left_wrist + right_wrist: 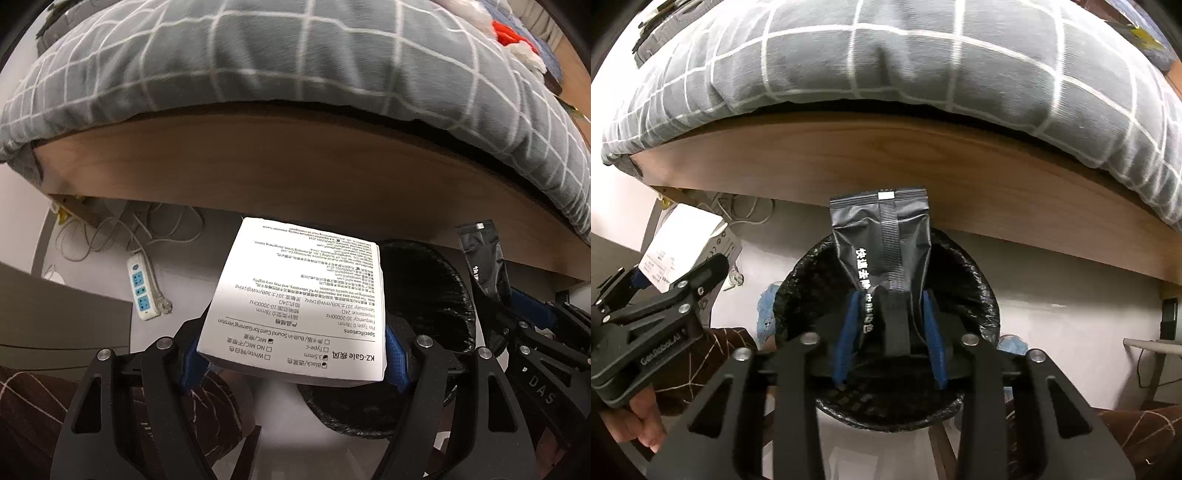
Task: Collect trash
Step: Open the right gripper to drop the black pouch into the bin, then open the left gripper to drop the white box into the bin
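The left gripper [295,354] holds a white printed box [299,295] between its blue fingers [397,360]; the fingers are closed against the two sides of the box, which stands tilted with the text upside down. The box is in the air, just beside and partly in front of the trash bin [436,291], which has a black bag inside.

The right gripper [888,332] holds a dark grey sachet [882,243] with white Chinese letters. Its blue fingers [932,336] are narrowly closed around the lower part of the sachet, and the sachet stands upright directly above the open mouth of the trash bin [975,280]. In the right wrist view the left gripper [665,295] with the white printed box [683,236] is seen at the left of the bin, apart from it.

Behind the bin runs the wooden bed frame [258,166], and a grey checked quilt [258,55] hangs over its edge. On the floor under the bed lies a white power strip [142,291] with blue sockets and loose white cables [147,229]. The floor [1071,295] is light grey.
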### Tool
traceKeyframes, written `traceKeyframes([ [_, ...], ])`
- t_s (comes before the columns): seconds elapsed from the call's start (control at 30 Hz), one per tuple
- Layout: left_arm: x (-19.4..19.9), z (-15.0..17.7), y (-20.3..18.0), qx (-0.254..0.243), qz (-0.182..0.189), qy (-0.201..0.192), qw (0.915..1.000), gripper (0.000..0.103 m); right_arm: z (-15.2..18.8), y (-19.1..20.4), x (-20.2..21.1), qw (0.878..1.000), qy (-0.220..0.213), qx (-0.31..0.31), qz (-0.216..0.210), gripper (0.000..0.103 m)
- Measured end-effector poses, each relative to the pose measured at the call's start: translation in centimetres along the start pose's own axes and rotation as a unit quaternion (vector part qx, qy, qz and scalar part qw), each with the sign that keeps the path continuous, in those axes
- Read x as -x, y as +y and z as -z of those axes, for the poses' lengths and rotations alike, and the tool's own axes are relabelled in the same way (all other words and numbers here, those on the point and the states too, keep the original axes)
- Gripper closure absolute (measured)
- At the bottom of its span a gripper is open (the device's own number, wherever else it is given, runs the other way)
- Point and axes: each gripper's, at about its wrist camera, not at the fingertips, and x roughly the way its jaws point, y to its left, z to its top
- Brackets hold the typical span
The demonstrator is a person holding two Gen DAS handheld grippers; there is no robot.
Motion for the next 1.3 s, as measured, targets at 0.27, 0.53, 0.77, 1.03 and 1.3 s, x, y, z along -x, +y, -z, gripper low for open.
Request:
traceKeyframes([
  [0.27,-0.8,-0.1,-1.2,-0.017,-0.001,0.007,0.9998,0.03,0.7,-1.2,-0.1,1.0,-0.014,0.0,0.001,0.025],
  [0.53,-2.0,0.3,-4.8,-0.048,0.01,0.019,0.9986,0.03,2.2,-5.8,0.4,0.998,-0.033,-0.033,0.036,0.011],
  [0.77,-2.6,0.6,-9.1,-0.074,0.029,0.024,0.9965,0.03,3.5,-10.5,1.2,0.994,-0.042,-0.069,0.077,0.009],
  [1.03,-3.0,1.0,-13.4,-0.102,0.043,0.029,0.9934,0.03,4.6,-13.6,2.2,0.99,-0.054,-0.09,0.095,0.009],
  [1.3,-2.6,1.8,-15.4,-0.117,0.042,0.022,0.992,0.026,5.2,-14.9,2.9,0.988,-0.059,-0.106,0.095,0.009],
])
